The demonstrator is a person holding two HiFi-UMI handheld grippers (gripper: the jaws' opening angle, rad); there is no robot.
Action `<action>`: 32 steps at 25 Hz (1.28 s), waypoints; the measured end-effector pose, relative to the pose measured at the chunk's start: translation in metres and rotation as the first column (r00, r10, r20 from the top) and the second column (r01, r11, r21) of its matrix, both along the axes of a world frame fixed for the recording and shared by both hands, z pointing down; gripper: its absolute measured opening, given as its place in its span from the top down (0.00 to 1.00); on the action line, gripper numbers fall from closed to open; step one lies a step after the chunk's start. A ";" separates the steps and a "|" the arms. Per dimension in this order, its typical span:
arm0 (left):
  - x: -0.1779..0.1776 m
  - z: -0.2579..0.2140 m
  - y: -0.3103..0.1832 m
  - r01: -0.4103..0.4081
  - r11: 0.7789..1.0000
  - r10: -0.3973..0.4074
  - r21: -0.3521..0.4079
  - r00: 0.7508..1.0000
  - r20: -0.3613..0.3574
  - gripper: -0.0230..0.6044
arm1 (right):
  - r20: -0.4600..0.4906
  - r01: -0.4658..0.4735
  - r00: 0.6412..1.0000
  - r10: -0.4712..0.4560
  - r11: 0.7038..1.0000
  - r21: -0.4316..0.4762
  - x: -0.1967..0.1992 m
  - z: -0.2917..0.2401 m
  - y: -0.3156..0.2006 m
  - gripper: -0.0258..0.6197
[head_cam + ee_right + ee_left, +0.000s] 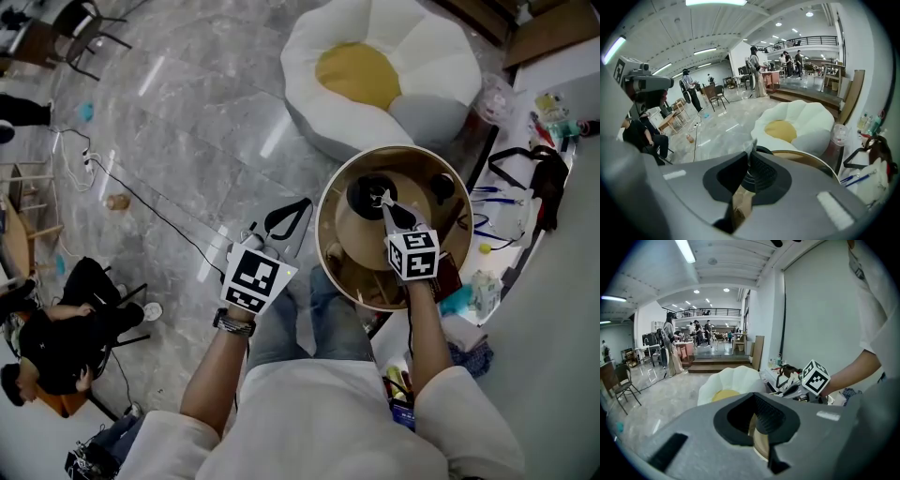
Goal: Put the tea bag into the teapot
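A black teapot stands at the far side of a round wooden table. My right gripper hovers right over the pot's mouth, shut on a pale tea bag. In the right gripper view the bag's translucent corner pokes up between the pads, with the pot's dark rim just beyond. My left gripper hangs off the table's left edge over the floor. Its jaws are shut and hold nothing; in its own view the left gripper points at the table edge.
A white flower-shaped beanbag with a yellow centre lies beyond the table. A white counter with a black bag, pens and bottles runs along the right. A small dark cup shares the table. A seated person and a cable occupy the floor at left.
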State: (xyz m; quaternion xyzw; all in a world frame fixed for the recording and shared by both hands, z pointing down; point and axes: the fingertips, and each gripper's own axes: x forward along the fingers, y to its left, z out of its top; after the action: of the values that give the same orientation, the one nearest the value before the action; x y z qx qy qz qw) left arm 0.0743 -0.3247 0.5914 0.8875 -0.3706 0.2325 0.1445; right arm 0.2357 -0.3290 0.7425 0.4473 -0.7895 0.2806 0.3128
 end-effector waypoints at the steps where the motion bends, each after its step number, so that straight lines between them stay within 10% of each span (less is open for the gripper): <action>1: 0.000 0.002 0.000 0.003 1.000 -0.003 -0.003 1.000 0.001 0.97 | -0.004 0.003 1.000 -0.003 1.000 -0.010 0.001 0.004 0.000 0.92; 32: 0.001 0.030 -0.007 0.023 0.997 -0.024 -0.078 1.000 -0.008 0.97 | -0.092 0.012 0.995 -0.034 0.974 -0.228 0.002 0.076 -0.007 0.91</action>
State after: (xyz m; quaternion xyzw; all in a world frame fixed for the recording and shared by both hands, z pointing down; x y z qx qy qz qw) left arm 0.0751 -0.3319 0.6216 0.8778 -0.3711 0.2412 0.1832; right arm 0.2380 -0.3359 0.8184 0.4124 -0.7415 0.3438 0.4025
